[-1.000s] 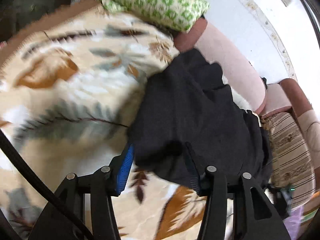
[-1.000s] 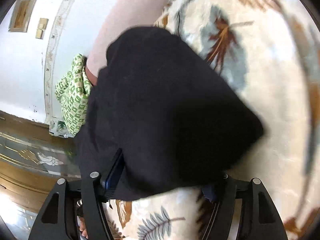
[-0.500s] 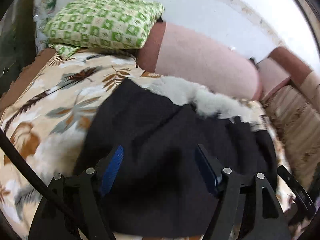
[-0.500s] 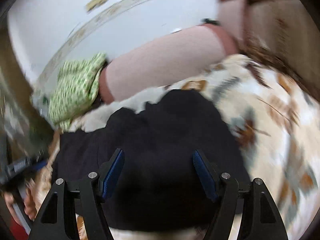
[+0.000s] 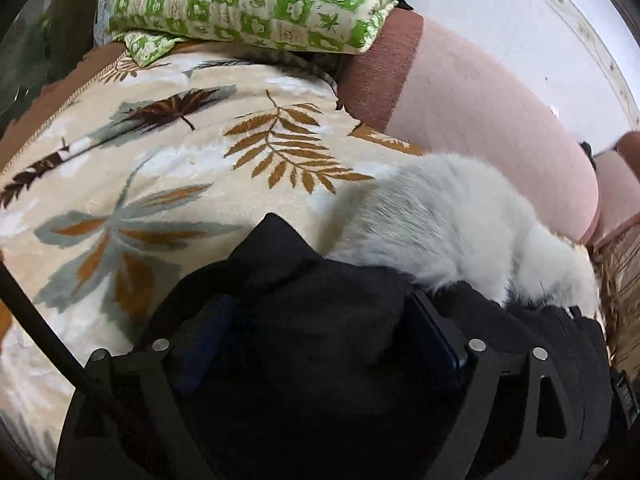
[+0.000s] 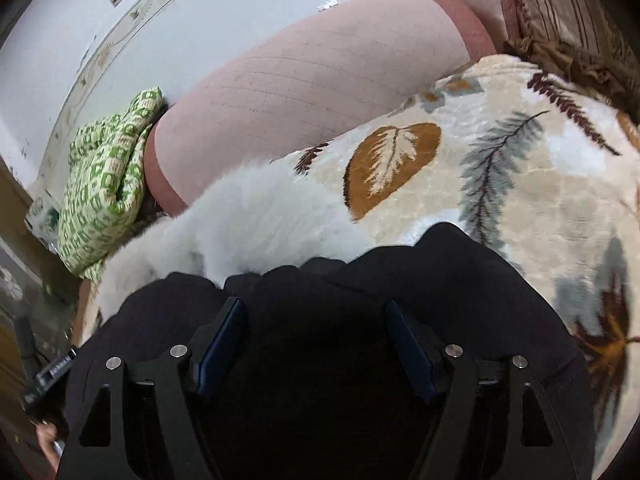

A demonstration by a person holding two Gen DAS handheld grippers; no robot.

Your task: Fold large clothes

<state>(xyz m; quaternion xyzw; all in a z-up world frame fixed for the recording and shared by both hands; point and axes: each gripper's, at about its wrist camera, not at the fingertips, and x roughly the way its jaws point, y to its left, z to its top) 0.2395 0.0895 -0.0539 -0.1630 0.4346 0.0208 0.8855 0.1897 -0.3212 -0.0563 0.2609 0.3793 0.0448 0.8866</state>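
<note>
A black garment point(image 5: 320, 320) with white fur trim point(image 5: 452, 220) lies on a leaf-patterned blanket point(image 5: 160, 168) on a sofa. In the left wrist view my left gripper point(image 5: 320, 328) has its fingers spread wide, and black cloth bulges between and over them. In the right wrist view the same black garment point(image 6: 440, 280) and fur trim point(image 6: 248, 216) lie just ahead. My right gripper point(image 6: 316, 336) is open, with its blue pads apart over the black cloth.
A green-and-white checked cushion point(image 5: 256, 0) lies at the sofa's far end, also in the right wrist view point(image 6: 108, 184). A pink bolster backrest point(image 5: 480, 112) point(image 6: 312, 92) runs behind the blanket. A striped cushion point(image 6: 568, 4) sits at the right.
Both grippers have swung from looking down on the garment to a lower, forward view. The garment now lies flatter with its white fur trim showing beyond the black cloth.
</note>
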